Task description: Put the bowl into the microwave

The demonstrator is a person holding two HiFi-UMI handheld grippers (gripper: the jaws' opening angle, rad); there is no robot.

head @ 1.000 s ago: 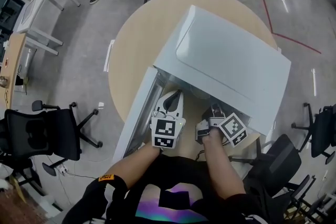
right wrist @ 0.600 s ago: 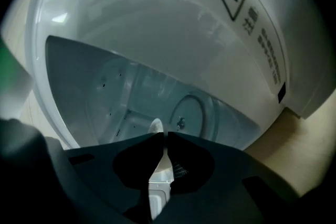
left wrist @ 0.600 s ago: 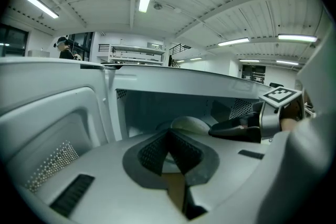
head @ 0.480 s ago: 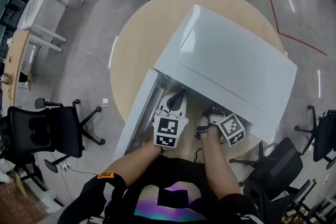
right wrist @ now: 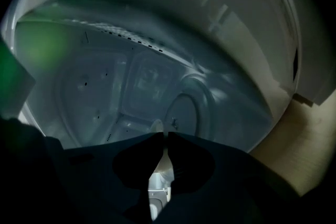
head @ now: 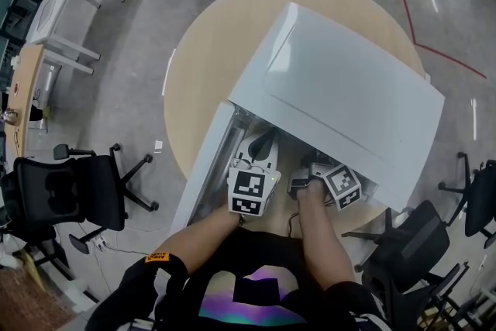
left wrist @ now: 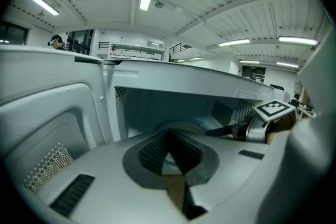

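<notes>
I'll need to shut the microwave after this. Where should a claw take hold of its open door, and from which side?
Take the door by its free vertical edge, the end nearest the person, coming from the person's left. It hangs swung out from a hinge at the left front corner of the microwave, so that end likely swings easiest.

gripper (right wrist: 163,137), jaws together, points into the dim microwave (right wrist: 126,81) cavity.

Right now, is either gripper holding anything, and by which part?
The right gripper pinches a thin pale edge, apparently the rim of the bowl; the left gripper is shut on nothing.
</notes>
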